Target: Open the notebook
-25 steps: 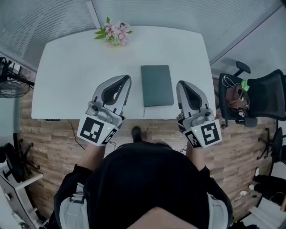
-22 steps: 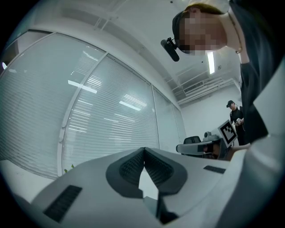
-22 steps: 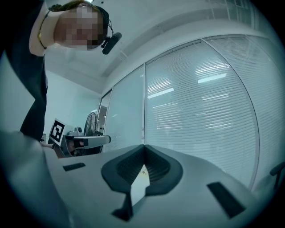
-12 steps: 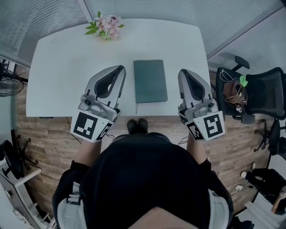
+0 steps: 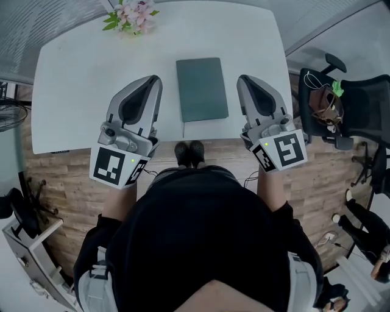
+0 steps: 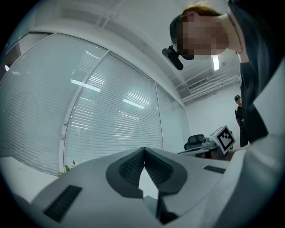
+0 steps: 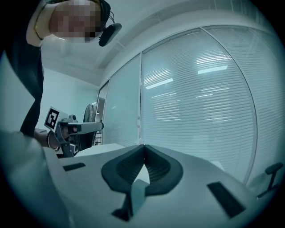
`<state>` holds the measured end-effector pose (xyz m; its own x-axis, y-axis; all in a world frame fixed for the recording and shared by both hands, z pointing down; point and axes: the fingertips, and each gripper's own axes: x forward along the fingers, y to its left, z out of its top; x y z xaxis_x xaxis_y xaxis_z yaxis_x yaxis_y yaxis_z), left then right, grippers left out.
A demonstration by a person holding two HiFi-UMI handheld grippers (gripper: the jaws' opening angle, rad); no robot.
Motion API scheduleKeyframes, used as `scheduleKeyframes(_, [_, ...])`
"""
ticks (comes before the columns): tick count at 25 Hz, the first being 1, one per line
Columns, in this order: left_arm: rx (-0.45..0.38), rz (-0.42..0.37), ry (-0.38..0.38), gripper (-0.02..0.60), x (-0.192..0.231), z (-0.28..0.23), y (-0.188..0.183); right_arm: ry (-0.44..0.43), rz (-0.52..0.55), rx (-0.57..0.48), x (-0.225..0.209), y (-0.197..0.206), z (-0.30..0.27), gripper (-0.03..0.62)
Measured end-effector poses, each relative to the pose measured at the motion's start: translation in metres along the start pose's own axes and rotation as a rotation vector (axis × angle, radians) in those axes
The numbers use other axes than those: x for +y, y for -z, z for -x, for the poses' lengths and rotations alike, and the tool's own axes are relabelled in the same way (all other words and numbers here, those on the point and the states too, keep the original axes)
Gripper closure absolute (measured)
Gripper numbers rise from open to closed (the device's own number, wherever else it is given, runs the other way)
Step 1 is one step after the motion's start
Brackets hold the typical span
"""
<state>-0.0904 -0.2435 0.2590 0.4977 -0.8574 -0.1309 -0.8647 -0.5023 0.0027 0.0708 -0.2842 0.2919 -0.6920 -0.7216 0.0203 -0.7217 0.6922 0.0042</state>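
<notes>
Only the head view shows the notebook (image 5: 202,89). It lies closed and flat on the table (image 5: 73,85) near the front edge, between the left gripper (image 5: 154,80) and the right gripper (image 5: 242,80), touching neither. Its long axis runs away from the person. Flowers (image 5: 131,13) sit at the far left corner. The gripper views show only blinds (image 6: 111,124), and in them each gripper's jaws are pressed together on nothing.

The notebook (image 5: 202,89) is bound in a smooth, matt dark green cover. The table (image 5: 79,67) is finished in smooth white. The floor (image 5: 67,183) is laid in grained wood. The left gripper (image 5: 156,79) and right gripper (image 5: 242,78) are shelled in smooth grey plastic, with dark ribbed pads (image 6: 131,168).
</notes>
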Motion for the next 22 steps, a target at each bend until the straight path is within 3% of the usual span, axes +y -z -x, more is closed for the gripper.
scheduleKeyframes(6, [0.030,0.025,-0.007,0.572,0.001,0.005,0.013,0.031,-0.045,0.065,-0.007,0.035,-0.005,0.586])
scheduleKeyframes(8, [0.033,0.028,-0.004,0.572,-0.002,0.006,0.015,0.038,-0.060,0.094,-0.008,0.050,-0.008,0.510])
scheduleKeyframes(18, [0.054,0.055,-0.025,0.572,0.003,0.018,0.027,0.018,-0.150,0.264,-0.008,0.119,-0.021,0.441])
scheduleKeyframes(22, [0.058,0.056,-0.032,0.571,0.007,0.023,0.030,0.029,-0.258,0.304,-0.013,0.142,-0.026,0.427])
